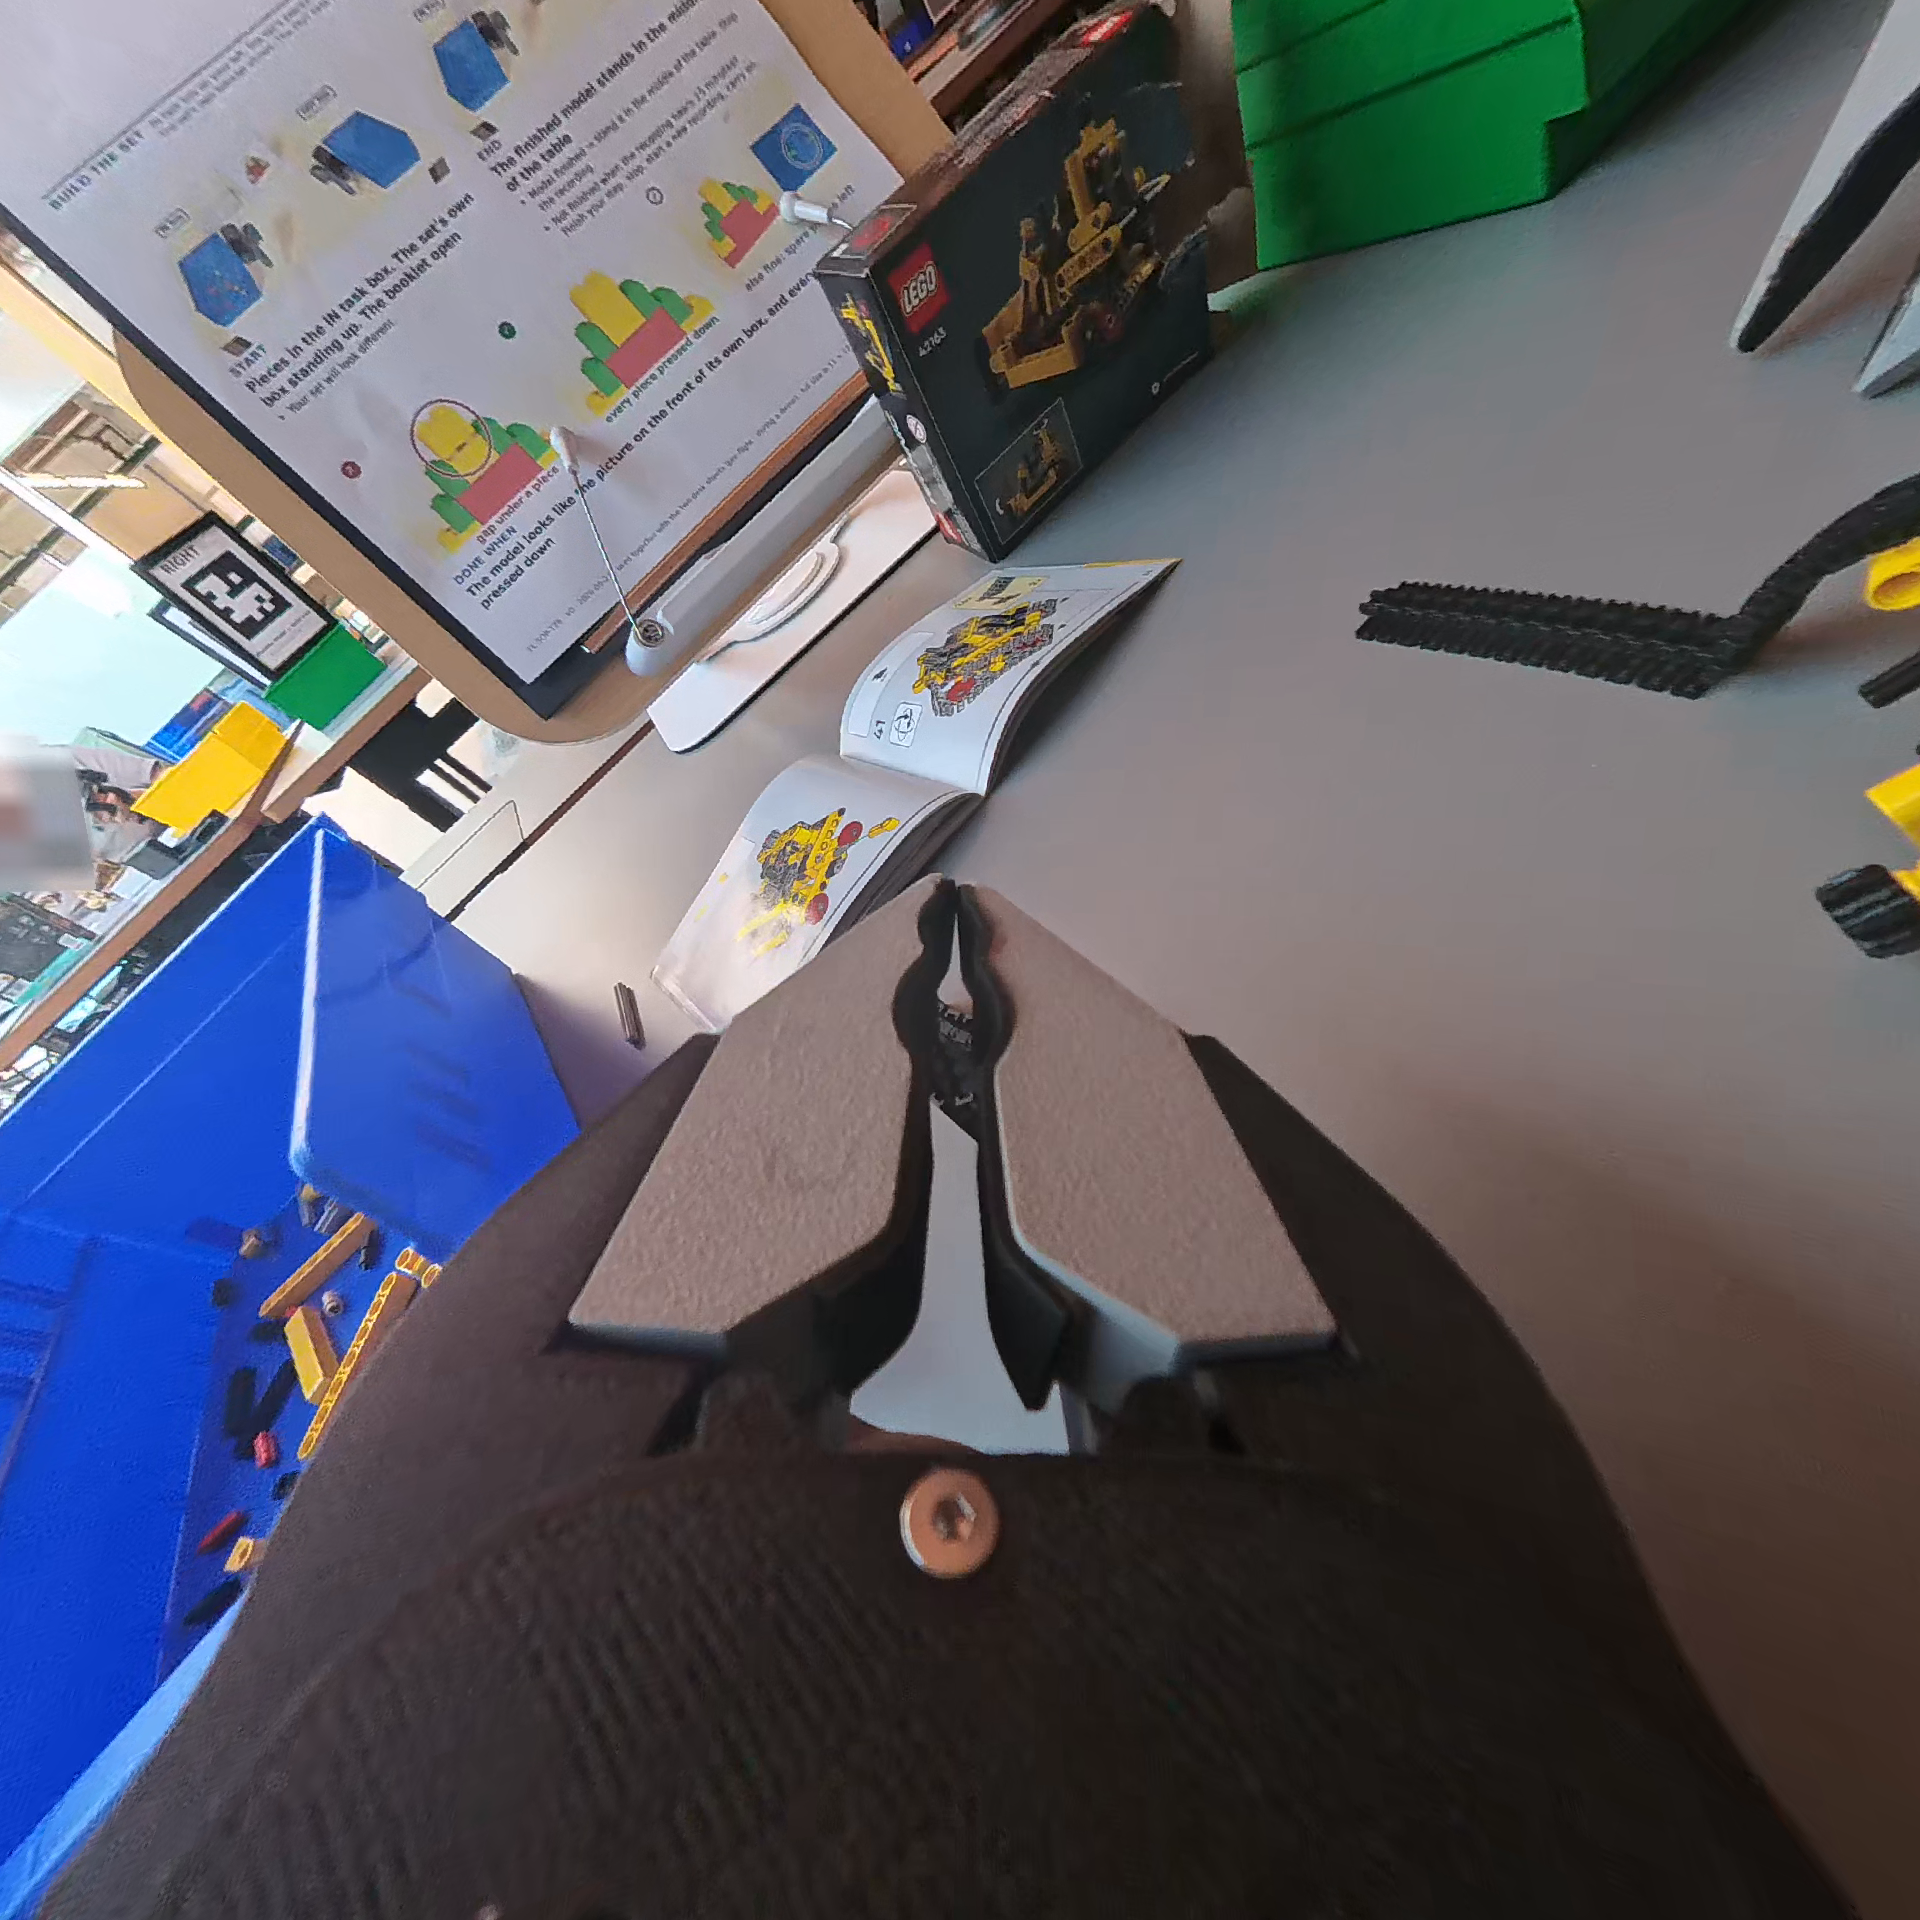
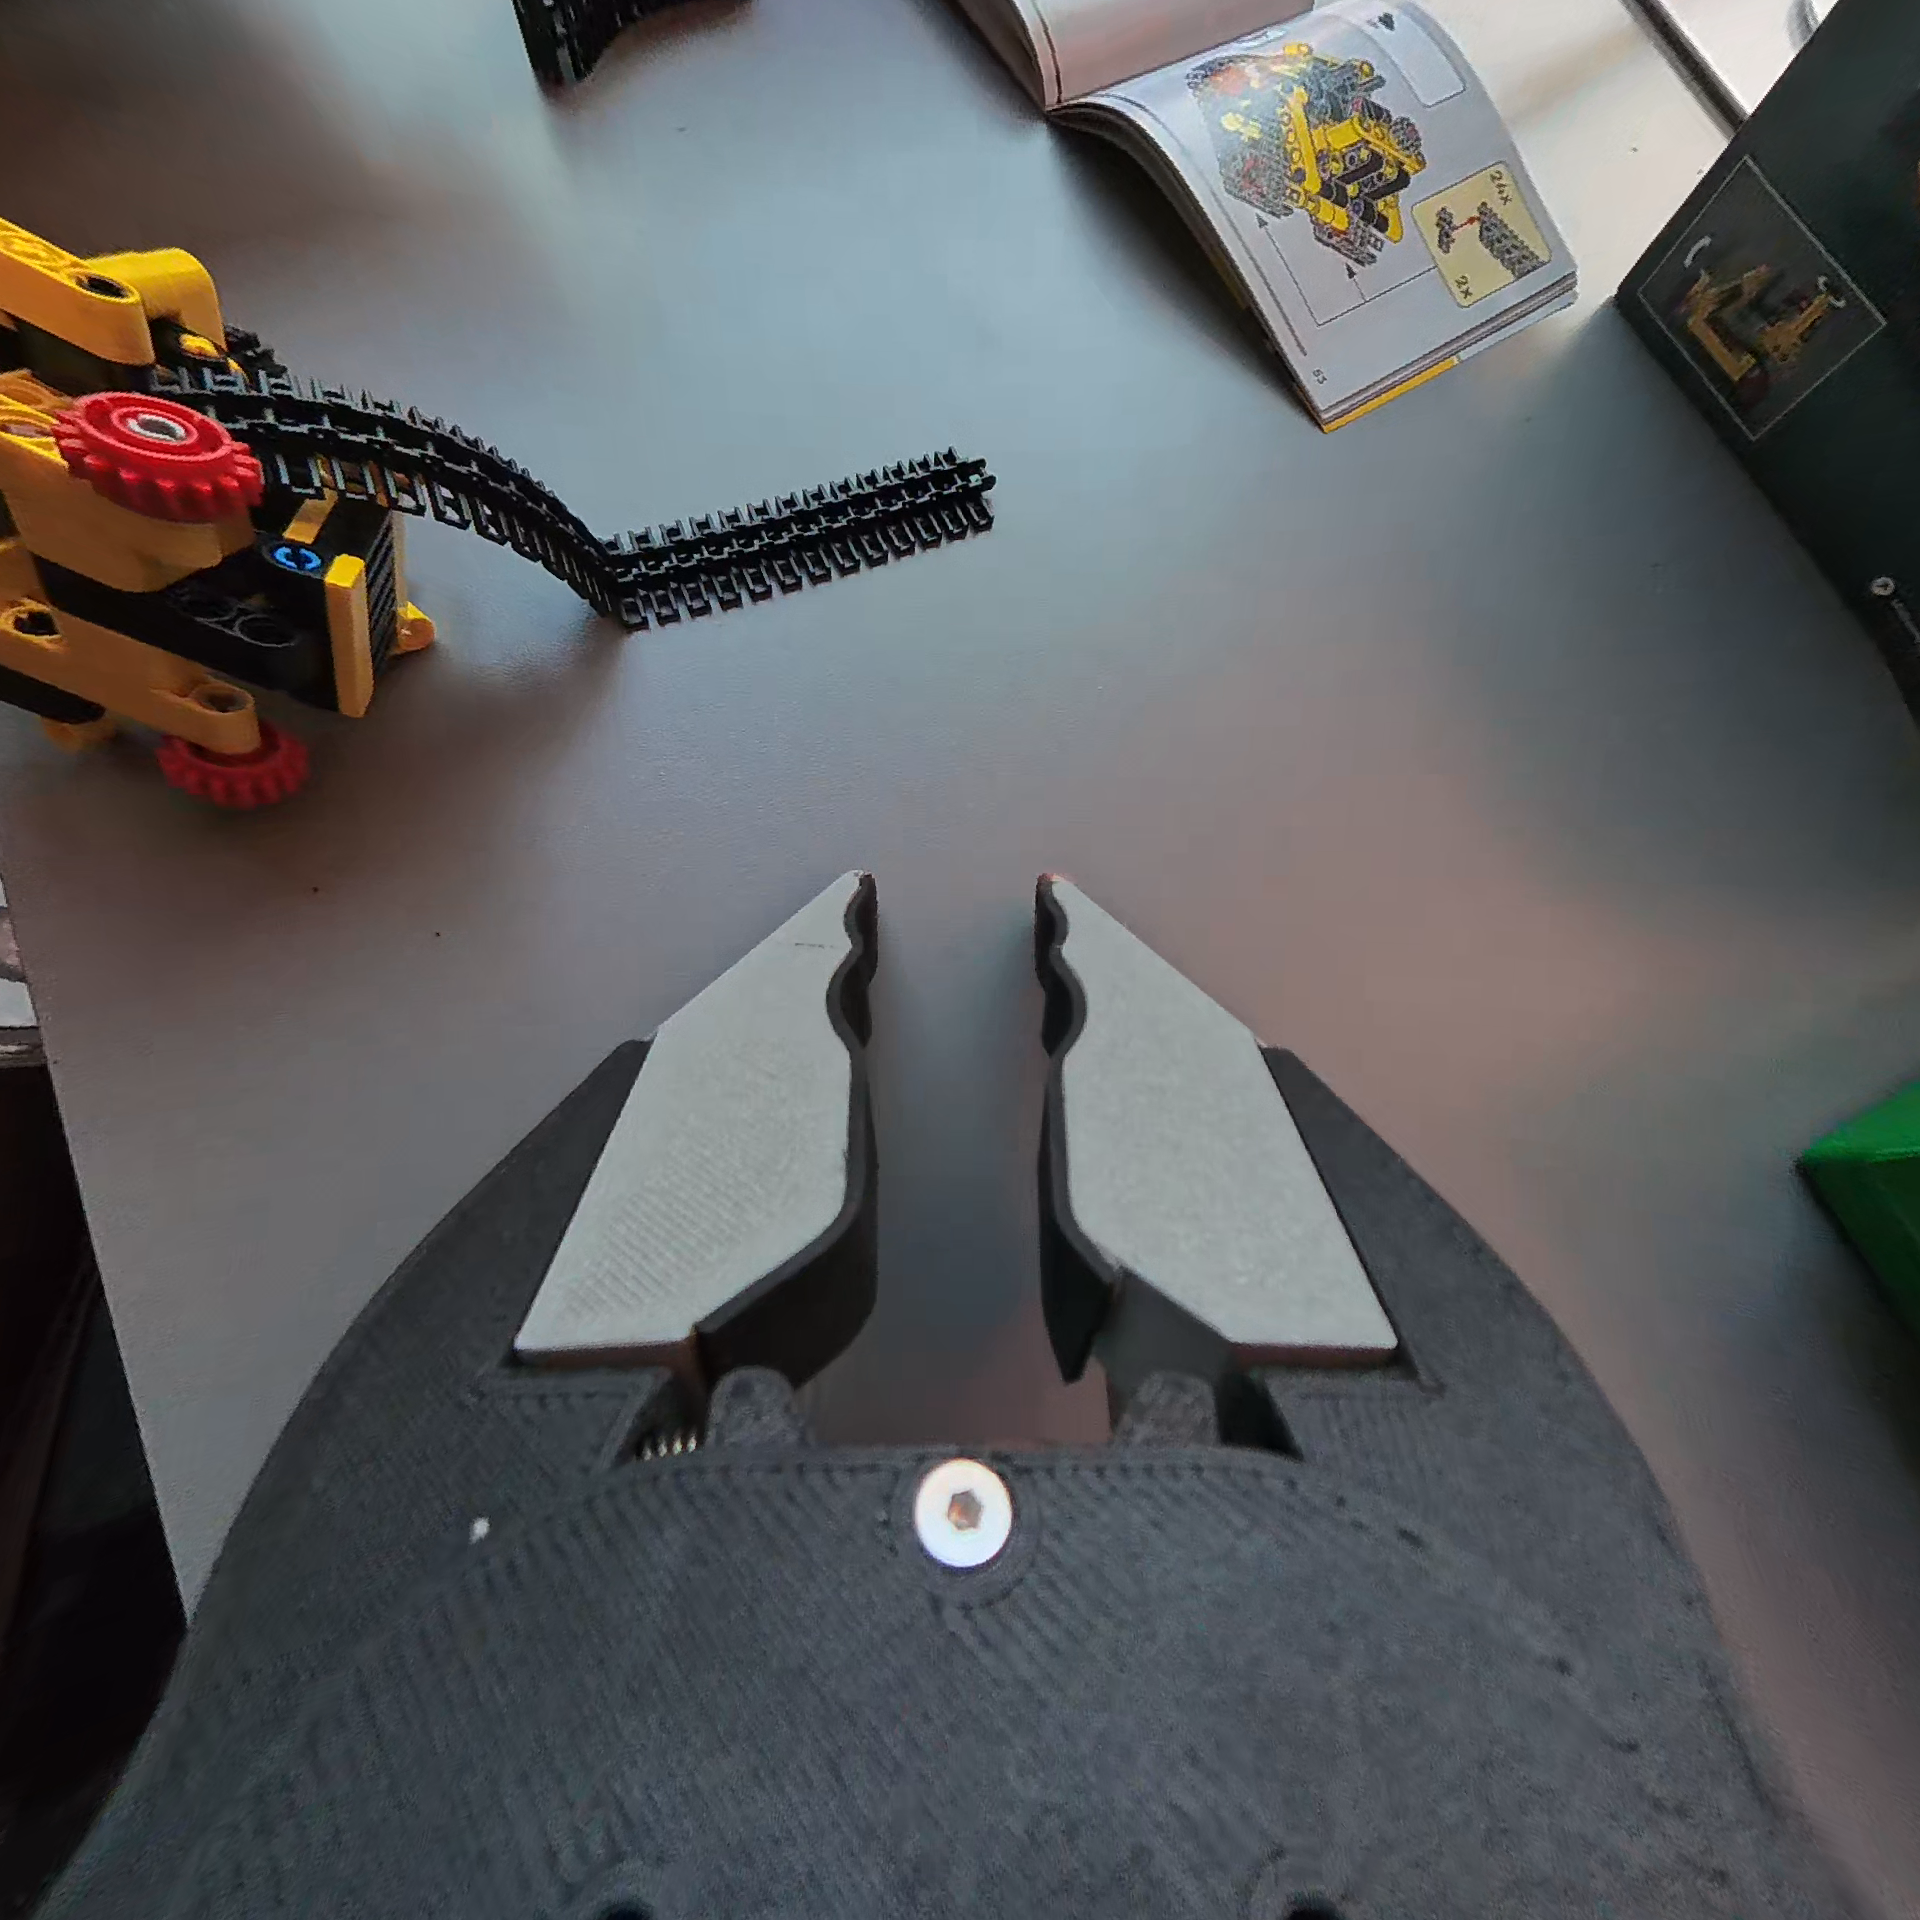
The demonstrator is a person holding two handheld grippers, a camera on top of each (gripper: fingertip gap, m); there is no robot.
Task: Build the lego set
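The part-built yellow and black model with red gears stands at the left of the right wrist view. A black track hangs from it and lies flat on the grey table. The track and the model's edge also show in the left wrist view. My left gripper is shut on a small black piece, held above the table near the open booklet. My right gripper is open and empty over bare table, right of the model.
A blue bin with several loose yellow, black and red pieces sits at the left. The set's dark box stands behind the booklet. Green bins are at the back. A printed sheet stands upright. A small dark pin lies by the bin. Tip to tip, the grippers are about 25 cm apart. From my right tips it is roughly 8 cm to the black track; from my left, 15 cm. My left wrist view looks at it from another angle.
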